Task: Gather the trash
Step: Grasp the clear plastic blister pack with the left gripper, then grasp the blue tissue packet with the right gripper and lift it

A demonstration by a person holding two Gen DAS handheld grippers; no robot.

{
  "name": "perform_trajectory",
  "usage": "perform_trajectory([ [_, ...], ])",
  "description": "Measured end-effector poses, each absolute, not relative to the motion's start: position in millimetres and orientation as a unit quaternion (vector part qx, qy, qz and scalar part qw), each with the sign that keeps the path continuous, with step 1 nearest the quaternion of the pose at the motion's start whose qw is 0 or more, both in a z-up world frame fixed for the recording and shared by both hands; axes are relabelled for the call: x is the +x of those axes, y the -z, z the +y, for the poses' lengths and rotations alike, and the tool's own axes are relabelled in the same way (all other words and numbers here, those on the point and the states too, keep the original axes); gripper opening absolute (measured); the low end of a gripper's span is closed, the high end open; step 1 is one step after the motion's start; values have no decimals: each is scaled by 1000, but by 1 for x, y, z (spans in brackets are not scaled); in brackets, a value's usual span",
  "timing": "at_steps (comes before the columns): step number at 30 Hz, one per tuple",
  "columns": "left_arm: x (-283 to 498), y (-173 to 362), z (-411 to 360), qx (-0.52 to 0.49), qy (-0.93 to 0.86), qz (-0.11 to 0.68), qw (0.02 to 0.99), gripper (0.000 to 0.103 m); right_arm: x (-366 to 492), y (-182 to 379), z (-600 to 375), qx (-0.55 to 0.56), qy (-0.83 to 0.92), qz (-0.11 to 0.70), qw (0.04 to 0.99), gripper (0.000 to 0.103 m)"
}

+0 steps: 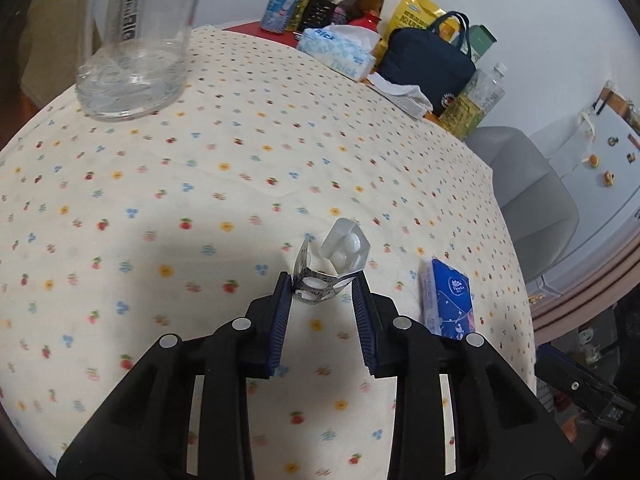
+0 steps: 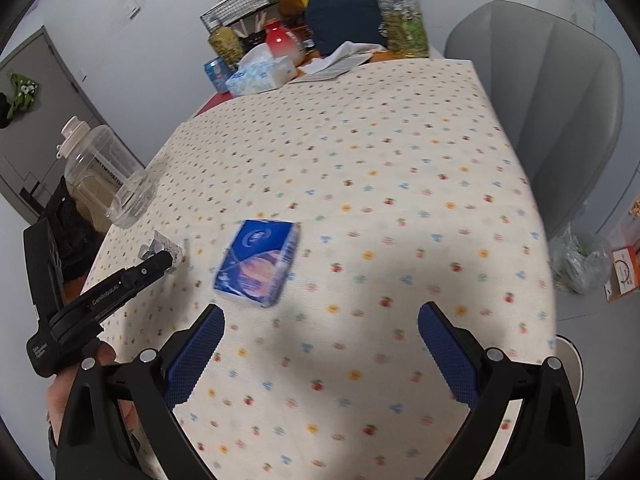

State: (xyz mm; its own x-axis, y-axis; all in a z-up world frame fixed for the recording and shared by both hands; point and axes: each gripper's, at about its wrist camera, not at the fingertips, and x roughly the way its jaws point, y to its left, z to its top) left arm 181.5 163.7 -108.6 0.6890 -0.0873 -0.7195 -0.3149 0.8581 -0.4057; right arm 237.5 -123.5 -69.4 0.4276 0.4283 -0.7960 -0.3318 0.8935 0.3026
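A bent pill blister pack [image 1: 332,264], silver foil with white bubbles, stands up off the flowered tablecloth [image 1: 200,160]. My left gripper [image 1: 320,282] has its blue pads pressed on the pack's two lower ends. A blue pocket tissue packet [image 1: 448,300] lies just right of that gripper. In the right wrist view the tissue packet [image 2: 258,262] lies ahead and left of my right gripper [image 2: 322,310], which hangs wide open over the cloth with nothing between its fingers. The left gripper [image 2: 160,260] shows there at the far left, its tip at the blister pack [image 2: 160,246], a hand on its grip.
A clear plastic bottle [image 1: 132,60] stands at the far left of the table. At the back are a tissue box [image 1: 340,50], a navy bag [image 1: 428,64], a can [image 1: 280,10] and other clutter. A grey chair [image 2: 540,100] sits past the table's right edge.
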Motion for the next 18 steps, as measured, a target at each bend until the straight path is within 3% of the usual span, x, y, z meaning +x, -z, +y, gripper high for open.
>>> perform_trajectory([
  [15, 130, 93, 213, -274, -85, 371, 883, 31, 253, 96, -30, -12, -214, 500, 839, 94],
  [17, 122, 91, 216, -276, -91, 368, 884, 31, 254, 105, -23, -36, -205, 510, 835, 60],
  [18, 119, 90, 216, -276, -93, 366, 884, 31, 251, 103, -21, -50, -205, 500, 840, 51],
])
